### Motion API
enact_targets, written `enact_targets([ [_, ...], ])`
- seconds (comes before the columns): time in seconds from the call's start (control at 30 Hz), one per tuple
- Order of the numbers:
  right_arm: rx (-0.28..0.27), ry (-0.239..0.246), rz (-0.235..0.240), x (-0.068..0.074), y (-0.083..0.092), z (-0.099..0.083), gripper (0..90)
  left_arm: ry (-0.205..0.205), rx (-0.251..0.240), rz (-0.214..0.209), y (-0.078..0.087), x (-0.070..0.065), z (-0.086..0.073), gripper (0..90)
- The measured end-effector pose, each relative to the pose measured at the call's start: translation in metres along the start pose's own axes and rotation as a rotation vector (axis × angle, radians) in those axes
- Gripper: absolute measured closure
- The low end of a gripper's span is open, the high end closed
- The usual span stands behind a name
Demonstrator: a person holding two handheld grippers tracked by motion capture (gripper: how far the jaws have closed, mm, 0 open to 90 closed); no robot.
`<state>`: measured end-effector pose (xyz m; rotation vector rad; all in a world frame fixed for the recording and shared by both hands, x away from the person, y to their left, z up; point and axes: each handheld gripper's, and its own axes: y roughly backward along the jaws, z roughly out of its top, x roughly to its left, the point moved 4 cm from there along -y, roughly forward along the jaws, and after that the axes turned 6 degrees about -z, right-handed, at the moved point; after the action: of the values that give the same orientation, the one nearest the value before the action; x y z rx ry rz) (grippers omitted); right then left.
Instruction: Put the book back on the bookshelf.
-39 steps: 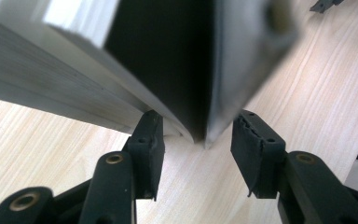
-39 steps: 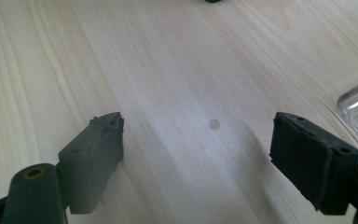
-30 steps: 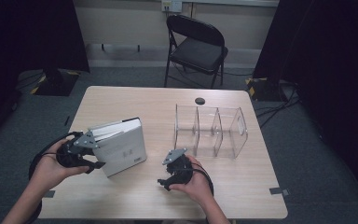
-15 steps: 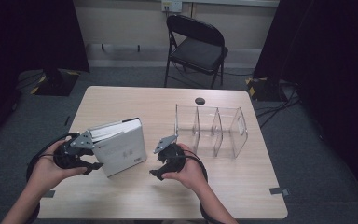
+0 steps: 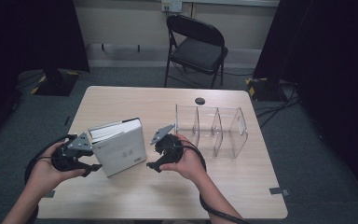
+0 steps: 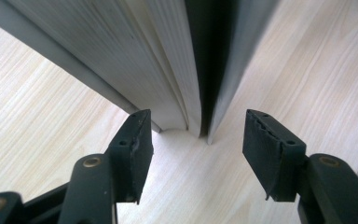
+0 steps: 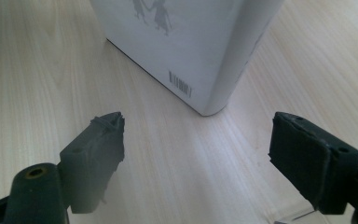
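A thick white book (image 5: 121,149) stands on the wooden table (image 5: 168,200), its spine toward my right hand. My left gripper (image 5: 94,158) is at the book's left side. In the left gripper view its jaws have just been opening; the page edge of the book (image 6: 135,56) reaches between the tips of the left gripper (image 6: 193,135), and the pads do not press on it. My right gripper (image 5: 153,154) hovers just right of the book, open. In the right gripper view the right gripper (image 7: 198,135) faces the lower spine corner of the book (image 7: 186,42), with nothing between its jaws.
A clear acrylic divider rack (image 5: 214,128) stands right of my right hand. A small black disc (image 5: 199,101) lies near the table's far edge. A black folding chair (image 5: 198,46) stands beyond the table. Bare wood lies along the front edge.
My right gripper has risen and moved left, from beside the rack to close by the book's spine. The left hand and the book have stayed in place.
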<state>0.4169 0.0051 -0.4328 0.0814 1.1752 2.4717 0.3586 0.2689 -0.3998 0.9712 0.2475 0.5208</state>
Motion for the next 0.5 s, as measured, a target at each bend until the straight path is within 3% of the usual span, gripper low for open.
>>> enact_targets([
  [0.13,0.007,0.004,0.003,-0.004,0.006,0.008,18.7,0.008,-0.023,-0.009,0.002,0.000,-0.001,41.0],
  [0.5,-0.001,0.015,0.019,-0.014,0.017,0.029,18.7,0.009,-0.026,-0.011,-0.002,-0.003,-0.010,37.8],
])
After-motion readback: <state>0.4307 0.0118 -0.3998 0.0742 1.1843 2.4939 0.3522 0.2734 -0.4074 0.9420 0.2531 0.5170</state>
